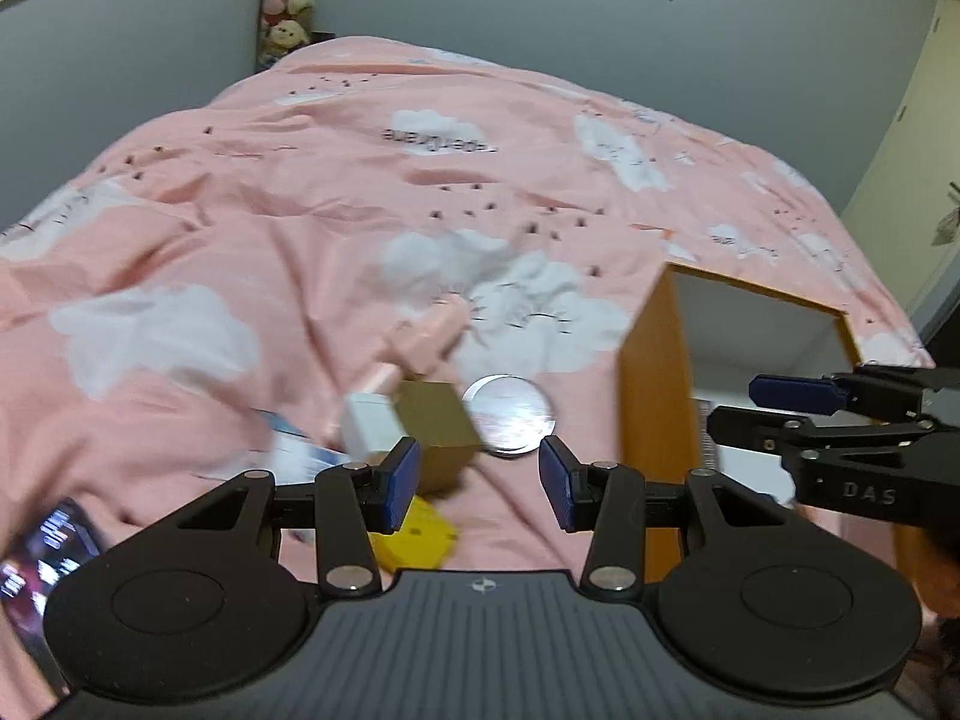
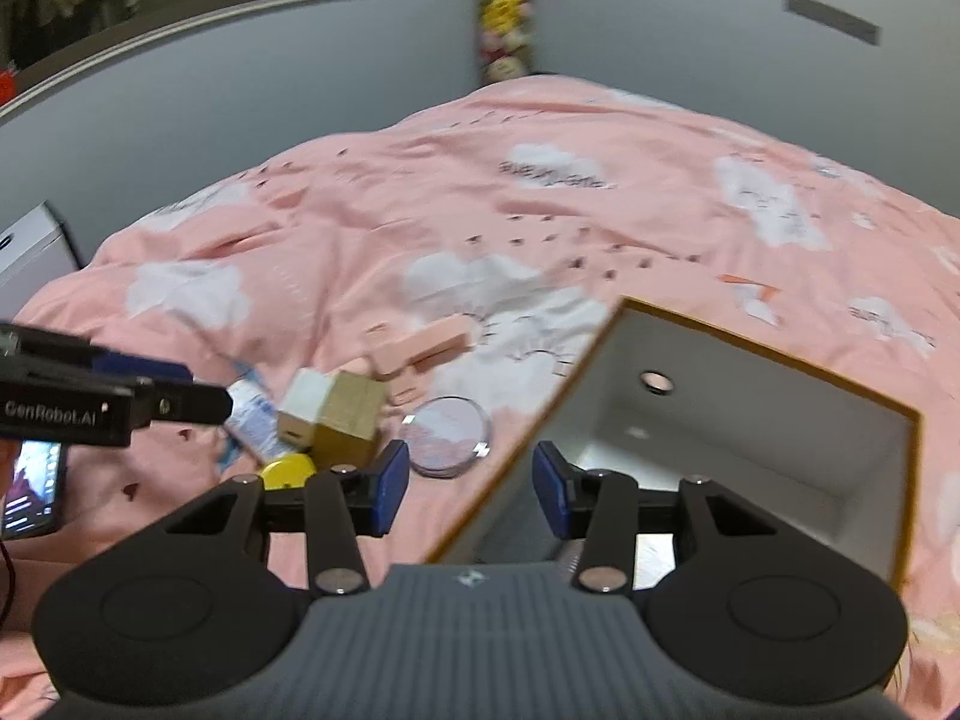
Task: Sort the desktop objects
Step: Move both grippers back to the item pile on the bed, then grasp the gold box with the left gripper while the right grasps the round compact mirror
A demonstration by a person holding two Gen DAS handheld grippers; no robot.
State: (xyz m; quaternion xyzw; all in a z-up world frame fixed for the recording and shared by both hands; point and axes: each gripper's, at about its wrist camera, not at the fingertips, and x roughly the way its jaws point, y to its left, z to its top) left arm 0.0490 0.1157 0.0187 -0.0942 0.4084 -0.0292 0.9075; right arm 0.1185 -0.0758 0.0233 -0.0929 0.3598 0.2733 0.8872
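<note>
A small pile lies on the pink bedspread: a tan and white box [image 1: 435, 426] [image 2: 339, 414], a round mirror [image 1: 510, 414] [image 2: 447, 435], a pink device [image 1: 420, 339] [image 2: 420, 351], a yellow piece [image 1: 414, 537] [image 2: 288, 471] and a blue-white packet [image 2: 252, 420]. My left gripper [image 1: 479, 483] is open and empty just above the box and mirror. My right gripper [image 2: 471, 489] is open and empty over the left rim of the orange-edged box [image 2: 750, 438], whose white inside shows a round hole. The orange-edged box also shows in the left wrist view [image 1: 654, 372].
A phone with a lit screen [image 1: 42, 564] [image 2: 30, 498] lies at the lower left. The pink cloud-print bedspread [image 1: 360, 180] stretches back to a grey wall. Plush toys [image 1: 288, 0] hang in the far corner. A white appliance [image 2: 30, 252] stands at the left.
</note>
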